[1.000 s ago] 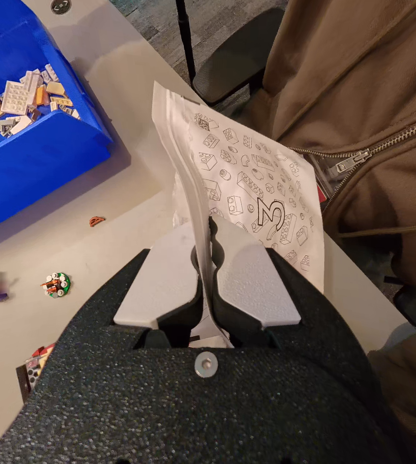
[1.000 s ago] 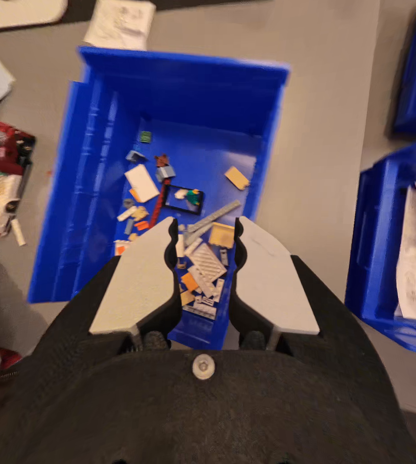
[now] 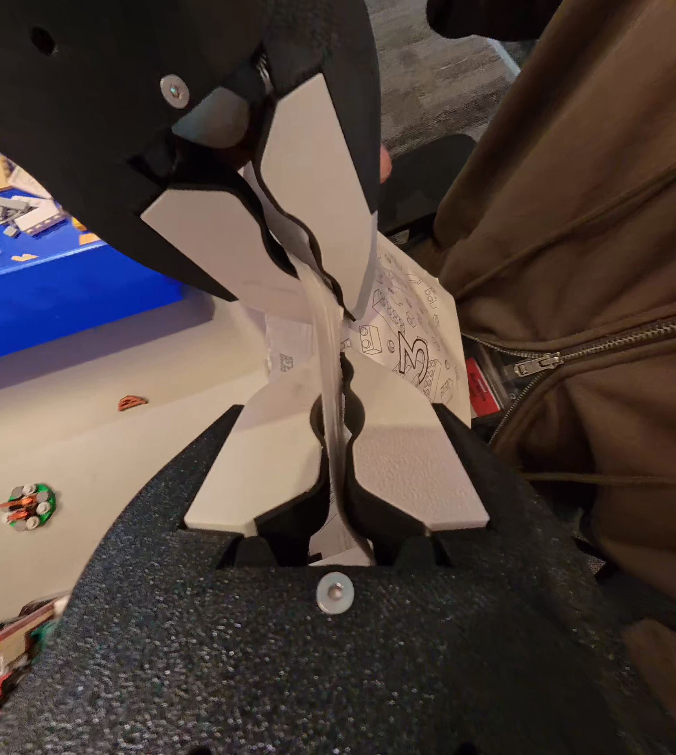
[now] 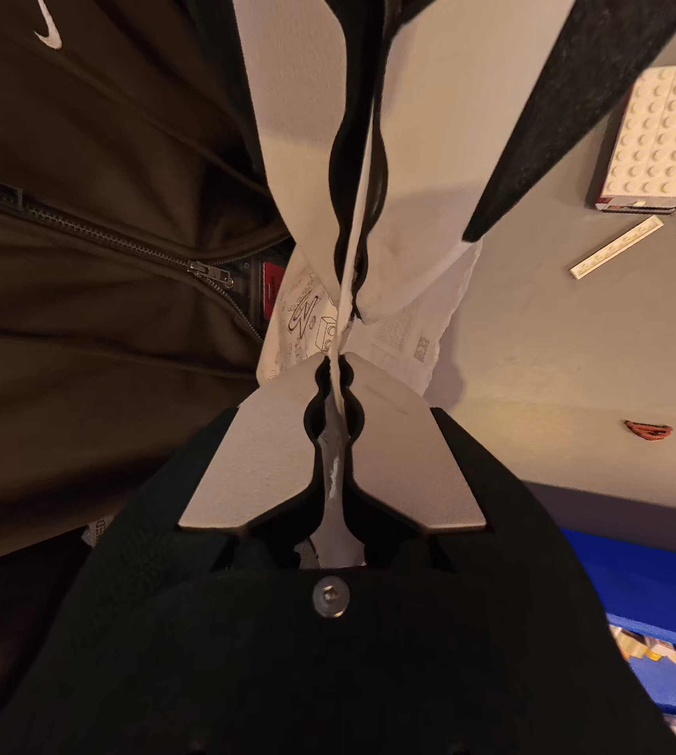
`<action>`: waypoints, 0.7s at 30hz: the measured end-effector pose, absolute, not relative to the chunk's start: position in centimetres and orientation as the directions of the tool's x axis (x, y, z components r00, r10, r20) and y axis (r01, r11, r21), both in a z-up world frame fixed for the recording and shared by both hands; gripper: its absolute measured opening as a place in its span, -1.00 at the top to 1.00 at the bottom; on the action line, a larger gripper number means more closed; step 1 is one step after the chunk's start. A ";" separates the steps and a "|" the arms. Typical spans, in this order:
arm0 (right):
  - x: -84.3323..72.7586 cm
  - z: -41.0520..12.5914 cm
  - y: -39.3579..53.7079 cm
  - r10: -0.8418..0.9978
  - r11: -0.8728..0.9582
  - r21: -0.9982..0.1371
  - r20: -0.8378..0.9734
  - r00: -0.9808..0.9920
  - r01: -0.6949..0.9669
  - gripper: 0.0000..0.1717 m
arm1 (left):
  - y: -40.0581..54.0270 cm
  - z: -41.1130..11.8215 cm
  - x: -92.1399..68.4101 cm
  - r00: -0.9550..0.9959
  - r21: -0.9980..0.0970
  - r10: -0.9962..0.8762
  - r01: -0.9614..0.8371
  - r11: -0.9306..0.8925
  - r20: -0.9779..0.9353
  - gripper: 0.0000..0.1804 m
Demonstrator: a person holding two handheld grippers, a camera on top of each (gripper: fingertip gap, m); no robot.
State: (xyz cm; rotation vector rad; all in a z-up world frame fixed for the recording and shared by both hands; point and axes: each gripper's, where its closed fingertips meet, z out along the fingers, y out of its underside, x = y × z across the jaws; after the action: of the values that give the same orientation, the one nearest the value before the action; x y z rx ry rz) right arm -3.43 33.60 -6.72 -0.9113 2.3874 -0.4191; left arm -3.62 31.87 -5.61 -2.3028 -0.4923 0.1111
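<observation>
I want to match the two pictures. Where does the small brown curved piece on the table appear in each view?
Left wrist view: the small brown piece lies left of centre on the table, below the blue bin.
Right wrist view: it lies at the right, above the blue bin.
Shared landmark: the white paper bag, clamped by both grippers.

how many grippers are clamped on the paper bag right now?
2. The left gripper pinches the white paper bag from the near side; the right gripper pinches the same top edge opposite it.
</observation>
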 end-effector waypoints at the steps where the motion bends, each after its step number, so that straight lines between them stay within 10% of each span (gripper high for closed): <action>1: -3.2 -6.8 33.9 -0.693 0.716 -0.462 -0.379 -0.614 -0.523 0.98 | 32.1 -5.6 -3.4 0.926 -0.715 0.369 0.311 -0.626 0.080 0.99; 21: -2.2 -7.0 35.1 -0.778 0.619 -0.563 -0.348 -0.522 -0.547 1.00 | 28.3 -3.2 -6.1 0.881 -0.746 0.409 0.437 -0.503 0.240 0.56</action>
State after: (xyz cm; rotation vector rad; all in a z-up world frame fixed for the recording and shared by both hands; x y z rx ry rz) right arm -2.21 35.08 -7.02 -1.0376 2.2627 -0.5216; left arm -6.11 28.28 -3.18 -2.1580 -0.6068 -0.0400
